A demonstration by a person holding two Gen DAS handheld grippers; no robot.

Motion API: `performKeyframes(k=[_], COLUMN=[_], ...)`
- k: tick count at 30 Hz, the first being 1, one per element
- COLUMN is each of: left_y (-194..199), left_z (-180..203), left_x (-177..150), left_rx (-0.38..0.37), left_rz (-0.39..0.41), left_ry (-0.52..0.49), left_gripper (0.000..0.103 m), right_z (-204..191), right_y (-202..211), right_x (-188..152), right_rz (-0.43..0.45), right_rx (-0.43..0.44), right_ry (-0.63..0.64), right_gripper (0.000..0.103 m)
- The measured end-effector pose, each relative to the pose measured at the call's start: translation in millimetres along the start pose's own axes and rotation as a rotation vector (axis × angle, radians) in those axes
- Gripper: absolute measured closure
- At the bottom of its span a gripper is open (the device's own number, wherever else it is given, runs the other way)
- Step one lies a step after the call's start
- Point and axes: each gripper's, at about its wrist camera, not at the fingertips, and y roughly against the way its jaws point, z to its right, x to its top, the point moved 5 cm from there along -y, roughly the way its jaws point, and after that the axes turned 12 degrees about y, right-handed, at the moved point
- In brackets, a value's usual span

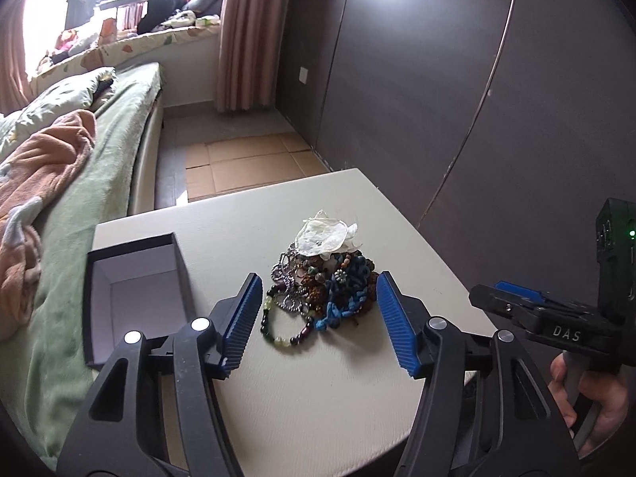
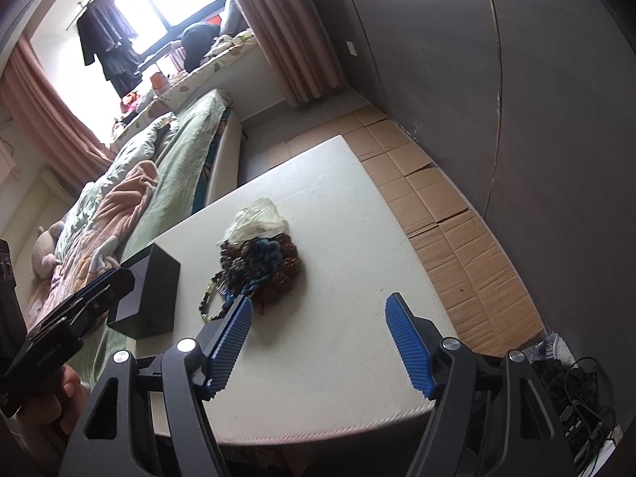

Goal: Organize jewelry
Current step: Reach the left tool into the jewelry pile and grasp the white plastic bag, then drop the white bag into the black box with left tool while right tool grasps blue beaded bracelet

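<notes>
Left of the left gripper's [image 1: 318, 318] spread jaws stands an open black box [image 1: 135, 294]; between and just ahead of them lies the jewelry pile [image 1: 318, 286] on the white table [image 1: 318, 389]. The right gripper [image 2: 318, 338], jaws wide and empty, has the pile ahead-left.

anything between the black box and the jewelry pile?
Nothing. In the left wrist view, bare white tabletop separates the open black box from the jewelry pile. The right wrist view shows the same gap.
</notes>
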Motion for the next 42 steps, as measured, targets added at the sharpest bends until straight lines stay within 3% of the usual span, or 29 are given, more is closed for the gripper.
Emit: performKeyframes(k=[14, 23, 24, 26, 27, 30, 34, 42], left_y=[-73.0, -120.7, -124.1, -128.8, -128.9, -118.8, -94.4, -46.3], left_z=[18.0, 22.6, 22.9, 21.9, 19.6, 15.1, 3.1, -29.1], left_x=[14.5, 17.3, 18.3, 19.4, 20.3, 26.2, 38.3, 56.1], left_rx=[-0.006, 0.011, 0.010, 0.004, 0.007, 0.007, -0.004, 0.009], left_rz=[-0.109, -0.182, -0.186, -0.197, -0.200, -0.170, -0.138, -0.061], left_ry=[-0.090, -0.112, -0.110, -0.098, -0.086, -0.065, -0.033, 0.025], left_gripper=[0.043, 0.064, 0.070, 0.090, 0.101, 0.101, 0.101, 0.101], right_z=[22.6, 27.6, 26.4, 23.7, 20.6, 12.9, -5.5, -41.5], right_y=[-31.5, -40.1, -40.5, -42.0, -43.2, -46.8, -56.9, -77.8], right_x=[9.7, 8.3, 9.1, 11.2, 13.4, 17.7, 23.5, 31.4], right_rz=[-0.066, -0.102, -0.103, -0.103, -0.102, -0.105, -0.122, -0.164], right_rx=[-0.068, -0.093, -0.092, -0.082, -0.077, -0.051, 0.010, 0.109], right_ry=[-0.068, -0.089, -0.090, -0.090, -0.087, -0.087, -0.076, -0.077], right_gripper=[0.034, 0.034, 0.034, 0.034, 0.035, 0.042, 0.059, 0.062])
